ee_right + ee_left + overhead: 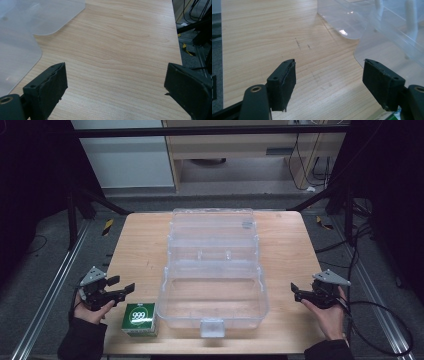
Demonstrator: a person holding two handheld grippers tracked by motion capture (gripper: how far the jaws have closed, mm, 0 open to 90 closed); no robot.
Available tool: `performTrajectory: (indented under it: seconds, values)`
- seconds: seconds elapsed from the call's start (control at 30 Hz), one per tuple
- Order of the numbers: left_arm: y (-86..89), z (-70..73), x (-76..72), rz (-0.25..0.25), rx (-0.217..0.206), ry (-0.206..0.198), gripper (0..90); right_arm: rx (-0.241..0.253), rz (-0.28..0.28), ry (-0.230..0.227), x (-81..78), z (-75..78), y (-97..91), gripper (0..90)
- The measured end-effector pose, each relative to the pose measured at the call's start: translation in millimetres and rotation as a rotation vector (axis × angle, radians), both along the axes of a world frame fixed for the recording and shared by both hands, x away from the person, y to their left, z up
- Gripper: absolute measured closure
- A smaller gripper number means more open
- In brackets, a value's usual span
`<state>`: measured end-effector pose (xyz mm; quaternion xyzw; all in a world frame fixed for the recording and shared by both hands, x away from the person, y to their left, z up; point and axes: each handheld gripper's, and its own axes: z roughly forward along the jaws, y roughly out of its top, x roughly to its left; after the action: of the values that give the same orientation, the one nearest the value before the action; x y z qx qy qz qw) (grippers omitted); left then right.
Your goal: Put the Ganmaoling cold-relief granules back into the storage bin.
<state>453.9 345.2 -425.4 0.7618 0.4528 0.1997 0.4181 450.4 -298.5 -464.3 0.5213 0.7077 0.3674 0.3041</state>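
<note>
While held low at the near left corner of the counter (145, 245), left gripper (122, 287) empty, jaws apart at a moderate gap with bare wood between them. Right gripper (296, 291) likewise empty at the near right edge, jaws spread wide over plain wood.

Readable writing: "999" in white on a green round mark, printed on the top of the small green-and-white box (139, 318). Smaller print beneath it too fine to read. Small grey patch on the far lid of the clear plastic case (212, 270), lettering not legible.

Box lying flat near the counter's near edge, toward the left corner, just beside the left wall of the case and just right of the left gripper. Case standing open in the middle of the counter, deep bottom tub toward the near edge, shallower tiers stepping back toward the far edge, latch tab on the near wall.

Seen from the high view: whole layout, both hands, box label. Seen from the left gripper view (329, 85): rounded corners of the case (387, 37) close on the right, faint dark scuffs on the wood, a sliver of green at the bottom right corner. Seen from the right gripper view (115, 90): case wall (17, 50) at the left, the counter's right edge with floor rails and cables beyond.

Open wood along the left and right edges of the counter, broad strips either side of the case; narrow margin between the case and the near edge.
</note>
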Motion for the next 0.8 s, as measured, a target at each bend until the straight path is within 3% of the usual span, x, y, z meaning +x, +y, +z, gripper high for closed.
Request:
performTrajectory:
  seconds: [0.17,0.4,0.6,0.8]
  values:
    - [0.9,16.7,-0.9,-0.073,0.013,-0.005,23.6,-0.01,0.007,0.001,0.2,-1.2,0.9,4.9]
    - [-2.3,37.4,-4.7,-0.187,0.081,-0.002,20.9,-0.023,0.018,0.008,-0.4,-2.3,2.7,4.5]
    - [-5.3,47.7,-5.4,-0.25,0.108,0.009,19.7,-0.03,0.027,0.015,0.1,-3.2,3.4,4.3]
    - [-13.9,59.1,-8.1,-0.348,0.18,0.026,18.0,-0.045,0.036,0.021,-0.4,-4.5,4.5,3.9]
